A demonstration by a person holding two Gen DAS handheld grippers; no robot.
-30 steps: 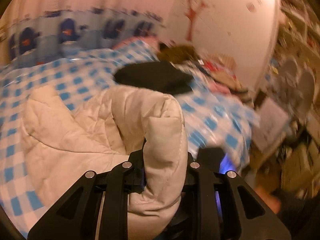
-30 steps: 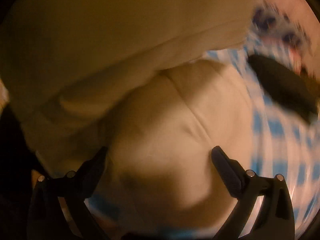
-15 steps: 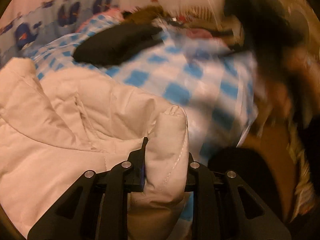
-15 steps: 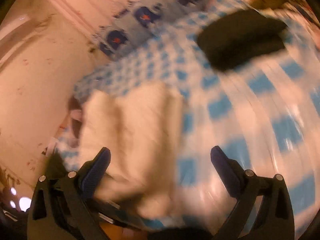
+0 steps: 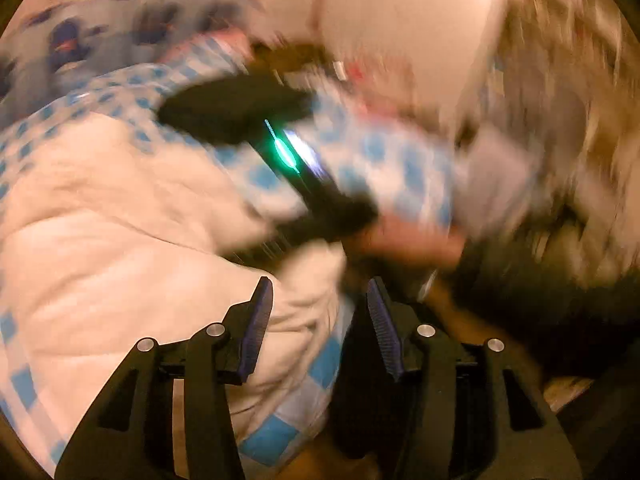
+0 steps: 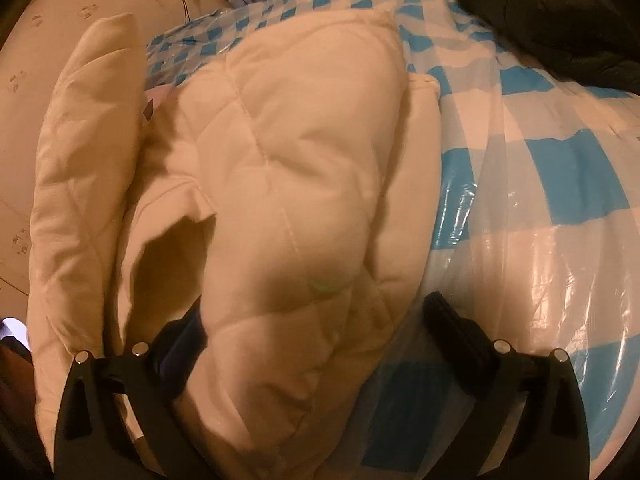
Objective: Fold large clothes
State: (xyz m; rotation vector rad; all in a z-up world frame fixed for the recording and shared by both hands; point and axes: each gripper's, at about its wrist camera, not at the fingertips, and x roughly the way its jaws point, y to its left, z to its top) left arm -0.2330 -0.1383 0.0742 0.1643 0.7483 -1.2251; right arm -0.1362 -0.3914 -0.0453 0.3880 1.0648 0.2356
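A cream quilted jacket (image 6: 280, 168) lies bunched on a bed with a blue-and-white checked cover (image 6: 560, 168). It also shows in the blurred left wrist view (image 5: 120, 240). My left gripper (image 5: 320, 300) is open, its jaws parted with a fold of the jacket lying loosely between them. My right gripper (image 6: 312, 312) is open wide just above the jacket's near edge, and part of the left finger is hidden behind the fabric. The right gripper's body with a green light (image 5: 284, 152) and the hand holding it cross the left wrist view.
A black folded garment (image 6: 560, 20) lies on the bed beyond the jacket, also in the left wrist view (image 5: 232, 108). A wall (image 6: 48, 40) runs along the bed's left side. Cluttered shelves and furniture (image 5: 560, 80) stand past the bed's right edge.
My left gripper has opened and let go of the jacket fold it was pinching. My right gripper has swung back over the jacket and come close to it.
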